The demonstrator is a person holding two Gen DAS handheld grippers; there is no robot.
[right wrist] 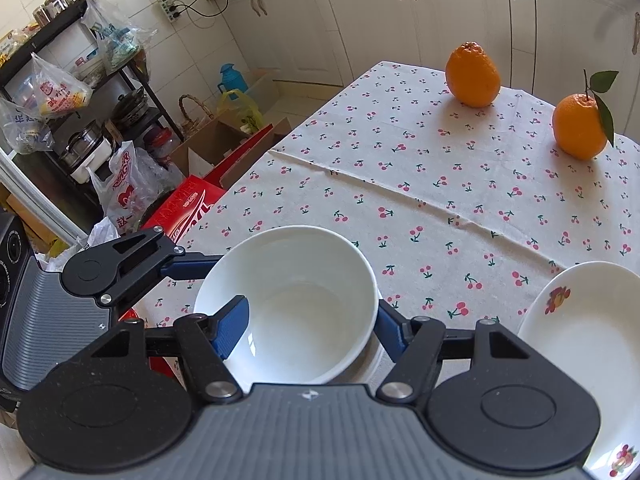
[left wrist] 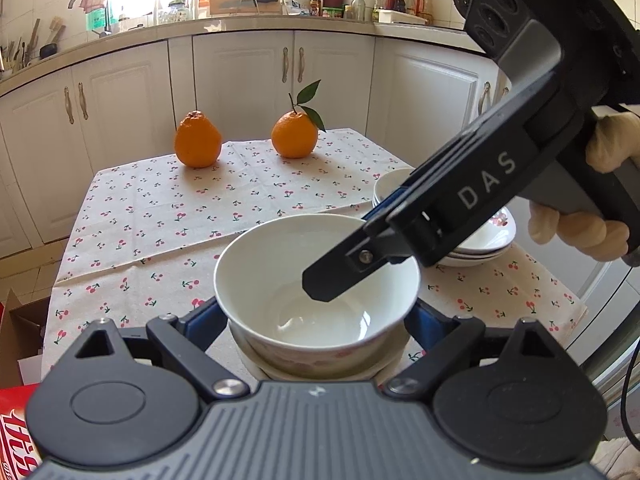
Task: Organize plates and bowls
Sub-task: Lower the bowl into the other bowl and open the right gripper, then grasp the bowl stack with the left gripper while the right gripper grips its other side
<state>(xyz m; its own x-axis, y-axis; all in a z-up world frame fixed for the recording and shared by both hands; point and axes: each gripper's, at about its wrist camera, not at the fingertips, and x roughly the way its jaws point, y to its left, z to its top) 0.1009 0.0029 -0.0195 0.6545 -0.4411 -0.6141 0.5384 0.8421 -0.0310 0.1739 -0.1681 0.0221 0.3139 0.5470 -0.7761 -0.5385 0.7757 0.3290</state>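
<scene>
Your white bowl (left wrist: 316, 280) sits nested on a second bowl (left wrist: 320, 364) at the near edge of the worktop (left wrist: 248, 200). Your left gripper (left wrist: 316, 320) is spread wide, fingers either side of the stack, apart from it. Your right gripper (right wrist: 308, 330) straddles the bowl's wall: one blue pad inside, one outside, not visibly closed on it. The stacked plates (left wrist: 488, 240) sit just beside, two oranges (left wrist: 198, 139) at the back.

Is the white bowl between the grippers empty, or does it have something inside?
Empty. The white bowl shows only its bare, glossy inner wall and bottom in both views; just one finger of the right gripper reaches inside.
</scene>
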